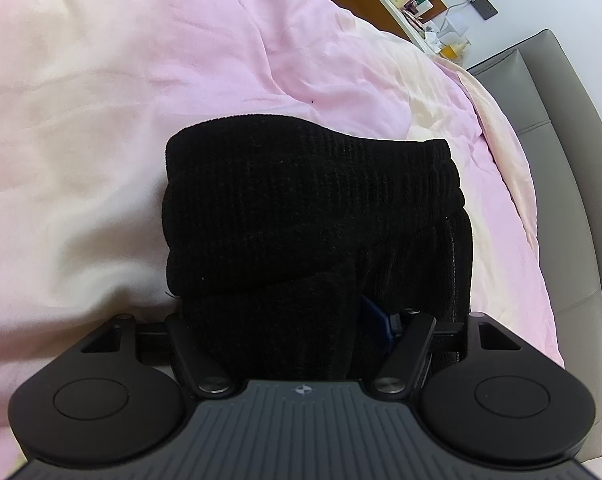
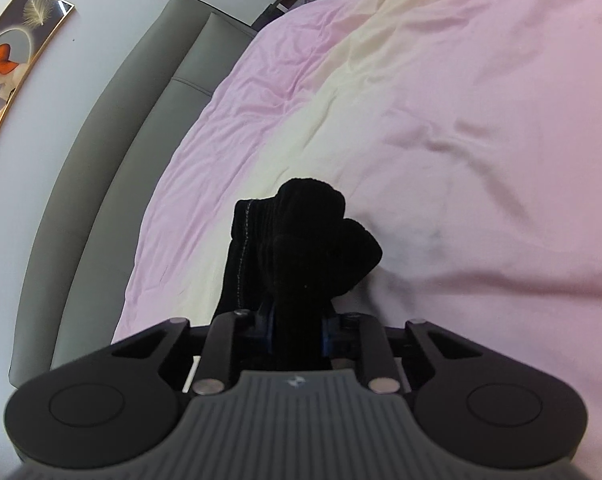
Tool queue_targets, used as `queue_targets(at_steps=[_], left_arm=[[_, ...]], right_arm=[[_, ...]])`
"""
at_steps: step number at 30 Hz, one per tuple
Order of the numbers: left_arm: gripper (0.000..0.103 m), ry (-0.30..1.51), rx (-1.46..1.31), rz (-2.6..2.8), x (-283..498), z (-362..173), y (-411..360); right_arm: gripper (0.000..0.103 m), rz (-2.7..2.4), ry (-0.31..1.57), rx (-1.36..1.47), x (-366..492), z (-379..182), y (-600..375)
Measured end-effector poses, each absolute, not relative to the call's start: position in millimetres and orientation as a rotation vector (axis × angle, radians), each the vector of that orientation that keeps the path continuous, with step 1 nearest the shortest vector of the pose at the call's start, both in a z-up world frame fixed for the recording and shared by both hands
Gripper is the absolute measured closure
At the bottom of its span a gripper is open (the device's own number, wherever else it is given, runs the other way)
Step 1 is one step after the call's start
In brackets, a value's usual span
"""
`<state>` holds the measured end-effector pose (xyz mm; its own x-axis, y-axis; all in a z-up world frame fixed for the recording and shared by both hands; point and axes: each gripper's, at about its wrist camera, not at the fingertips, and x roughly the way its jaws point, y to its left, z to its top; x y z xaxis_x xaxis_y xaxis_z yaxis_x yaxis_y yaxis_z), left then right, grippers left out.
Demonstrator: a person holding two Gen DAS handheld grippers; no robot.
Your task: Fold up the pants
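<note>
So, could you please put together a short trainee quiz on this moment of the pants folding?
1. True or false: the black pants lie spread out flat in a single layer on the pink and cream bedding.
2. Multiple choice: what sits between the fingers of the right gripper? A) a corner of the bedding B) a bunch of black pants fabric C) nothing
3. Short answer: what stands along the far edge of the bed in the right wrist view?

Key
1. False: they are bundled in several thick layers.
2. B: dark fabric fills the narrow gap between the blue pads.
3. A grey padded headboard, with a framed picture on the wall beyond it.
</note>
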<state>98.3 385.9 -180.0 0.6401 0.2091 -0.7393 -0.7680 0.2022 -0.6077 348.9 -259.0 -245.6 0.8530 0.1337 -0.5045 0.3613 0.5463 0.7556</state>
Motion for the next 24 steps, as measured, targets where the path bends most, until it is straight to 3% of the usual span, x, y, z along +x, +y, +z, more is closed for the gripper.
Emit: queue_targets(at_steps=[9, 15, 19, 24], left_arm=[[0.027, 0.573, -1.205, 0.722, 96, -181, 387], [0.027, 0.584, -1.192, 0.717, 97, -180, 387], [0.027, 0.585, -1.197, 0.714, 98, -181, 388], [0.027, 0.583, -1.200, 0.710, 98, -182, 388]], right_arm=[[0.089, -0.047, 0.419, 0.530, 323, -145, -184], [0.089, 0.116, 0.255, 0.051, 285, -90, -47], [0.089, 0.286, 0.272, -0.235, 257, -120, 46], [0.087, 0.480, 0.446, -0.626, 244, -209, 117]])
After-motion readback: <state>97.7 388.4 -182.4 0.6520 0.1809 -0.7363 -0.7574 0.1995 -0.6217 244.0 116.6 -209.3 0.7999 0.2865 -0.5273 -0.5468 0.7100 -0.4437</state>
